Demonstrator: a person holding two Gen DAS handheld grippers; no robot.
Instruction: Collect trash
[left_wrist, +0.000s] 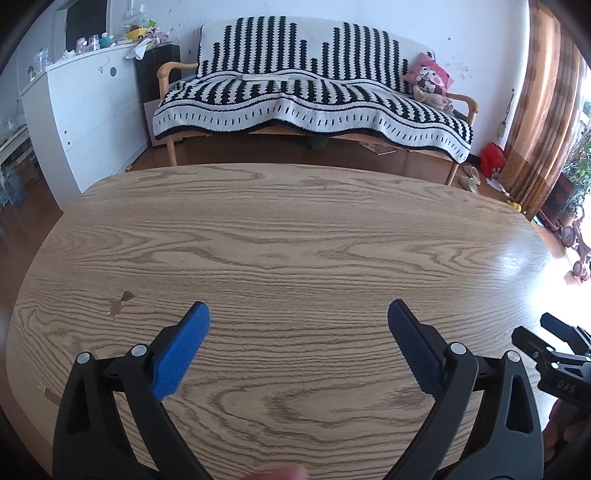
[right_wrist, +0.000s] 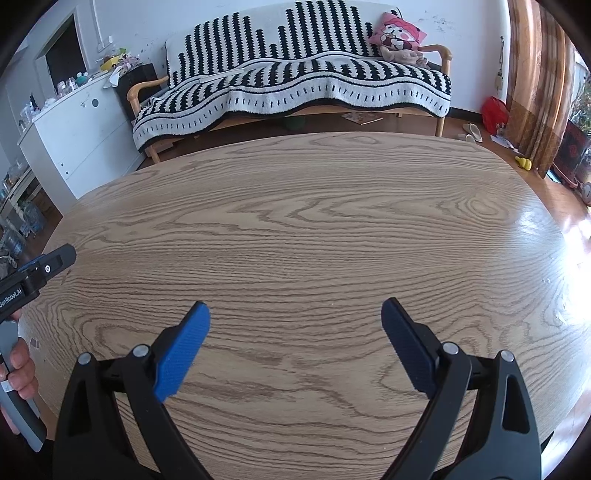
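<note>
Left gripper (left_wrist: 298, 317) over the wooden table (left_wrist: 295, 229), blue pads (left_wrist: 181, 354) spread wide, holding nothing, right gripper (right_wrist: 295, 317) beside it above the table, equally wide, empty

Possibly one flat brownish scrap (left_wrist: 51, 396)

The wooden table (left_wrist: 295, 240) lies bare ahead of both spread claws, the sofa (left_wrist: 295, 92) standing well beyond.
</note>
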